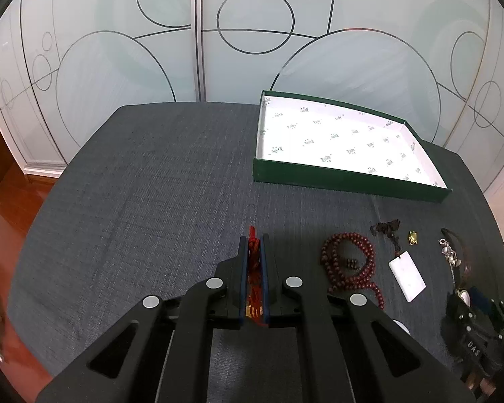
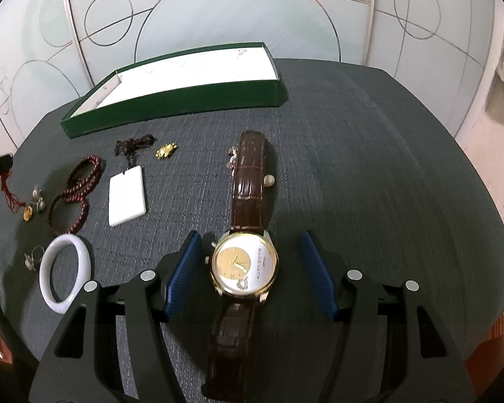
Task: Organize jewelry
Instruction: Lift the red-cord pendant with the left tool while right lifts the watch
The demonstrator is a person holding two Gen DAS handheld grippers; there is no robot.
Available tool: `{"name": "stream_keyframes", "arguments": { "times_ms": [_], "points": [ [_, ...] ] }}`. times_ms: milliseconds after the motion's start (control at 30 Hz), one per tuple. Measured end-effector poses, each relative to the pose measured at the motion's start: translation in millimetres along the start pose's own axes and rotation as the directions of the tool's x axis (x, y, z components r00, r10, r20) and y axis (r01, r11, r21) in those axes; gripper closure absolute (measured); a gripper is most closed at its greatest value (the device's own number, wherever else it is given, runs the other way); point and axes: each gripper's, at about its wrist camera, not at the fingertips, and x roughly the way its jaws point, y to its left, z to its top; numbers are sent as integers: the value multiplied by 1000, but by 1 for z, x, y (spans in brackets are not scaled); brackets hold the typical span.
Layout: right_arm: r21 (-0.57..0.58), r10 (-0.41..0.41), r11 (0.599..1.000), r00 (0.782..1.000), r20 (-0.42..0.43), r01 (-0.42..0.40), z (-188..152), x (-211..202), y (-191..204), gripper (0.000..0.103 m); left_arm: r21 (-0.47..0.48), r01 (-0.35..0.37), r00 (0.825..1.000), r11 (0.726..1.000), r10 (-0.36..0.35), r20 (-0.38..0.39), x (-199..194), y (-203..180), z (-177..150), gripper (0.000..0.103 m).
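My left gripper (image 1: pixel 253 245) is shut on a red cord bracelet (image 1: pixel 253 268) with a gold charm, low over the dark table. The red cord also shows at the far left of the right wrist view (image 2: pixel 11 194). My right gripper (image 2: pixel 248 238) is open, its jaws on either side of a brown-strap watch (image 2: pixel 245 262) that lies on the table. A green box (image 1: pixel 349 141) with a white printed lining sits open at the back; it also shows in the right wrist view (image 2: pixel 184 100).
On the table lie a dark red bead string (image 1: pixel 349 265), a white pendant on a dark cord (image 2: pixel 127 194), a small gold charm (image 2: pixel 166 151), a white bangle (image 2: pixel 65 275), pearl earrings (image 2: pixel 38 198) and a silver chain (image 1: pixel 450 255). Frosted sliding doors stand behind the table.
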Motion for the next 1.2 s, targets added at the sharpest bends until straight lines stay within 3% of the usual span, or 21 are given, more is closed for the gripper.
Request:
{"name": "stream_keyframes", "arguments": {
  "times_ms": [67,267,467,1200],
  "points": [
    [20,9,1000,1000,-3,-9,4,2,-2,43,1,1,1000,1000,-1,-1,0,0,-1,97],
    [11,18,1000,1000,-5,-18,10,6,-3,73,0,2,1000,1000,-2,-3,1,0,-2,97],
    [22,35,999,999,3,-35,9,0,-6,81,-2,2,1000,1000,-2,-6,2,1,-3,97],
    [43,66,997,997,32,-67,8,-15,-7,84,5,11,1000,1000,-11,6,-5,0,-3,97]
  ]
}}
